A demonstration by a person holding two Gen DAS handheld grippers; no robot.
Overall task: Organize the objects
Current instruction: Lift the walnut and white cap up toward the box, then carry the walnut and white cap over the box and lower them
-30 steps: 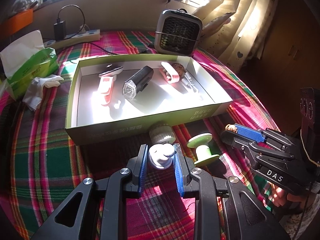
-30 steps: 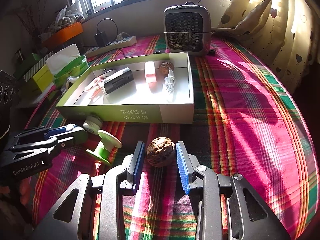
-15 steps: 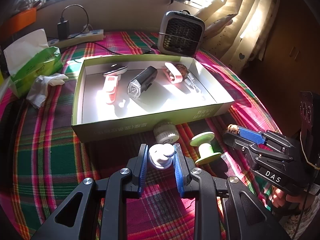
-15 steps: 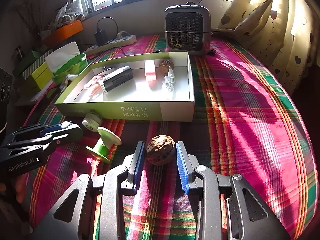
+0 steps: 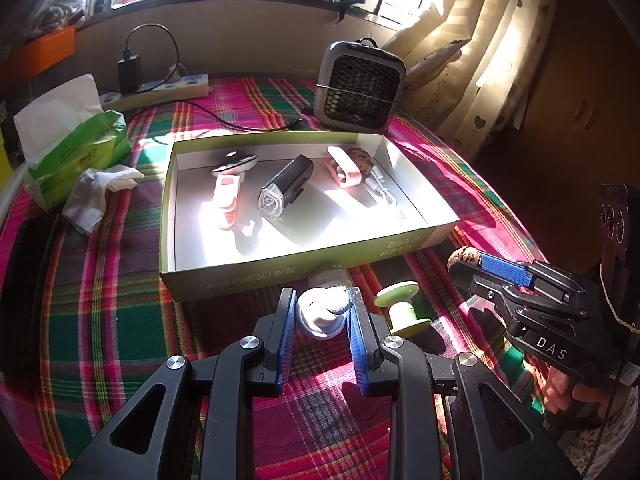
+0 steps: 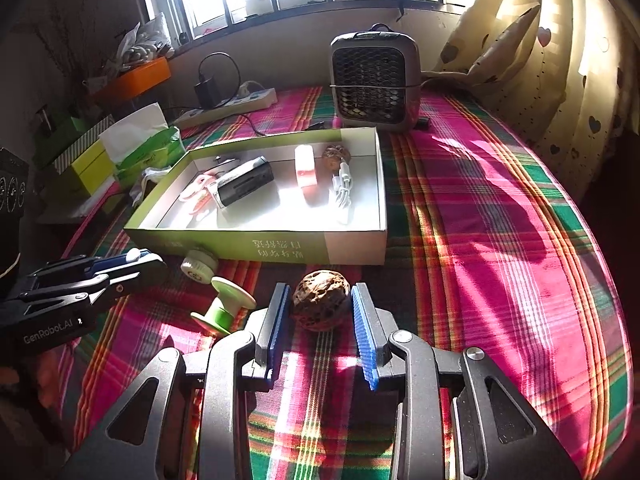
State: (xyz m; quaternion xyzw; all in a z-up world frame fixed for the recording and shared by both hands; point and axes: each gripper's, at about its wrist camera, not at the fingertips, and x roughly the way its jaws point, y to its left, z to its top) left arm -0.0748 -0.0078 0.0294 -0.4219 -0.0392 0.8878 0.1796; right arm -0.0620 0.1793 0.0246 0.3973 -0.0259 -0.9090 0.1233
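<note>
Blue-padded fingers (image 5: 286,320) of the left gripper (image 5: 322,318) are clamped on a small white knob-like object (image 5: 322,314), held just in front of the green box (image 5: 240,278), which rests on the plaid cloth (image 5: 100,320). Inside the box lie a black bike light (image 5: 286,186), pink pieces and a white cable (image 5: 382,188). A green spool (image 5: 402,308) lies beside the fingers.

From the right wrist, the right gripper (image 6: 320,312) grips a brown walnut (image 6: 320,306) between its pads, above the cloth and close to the box's front wall. A second walnut (image 6: 337,155) sits inside the box.
</note>
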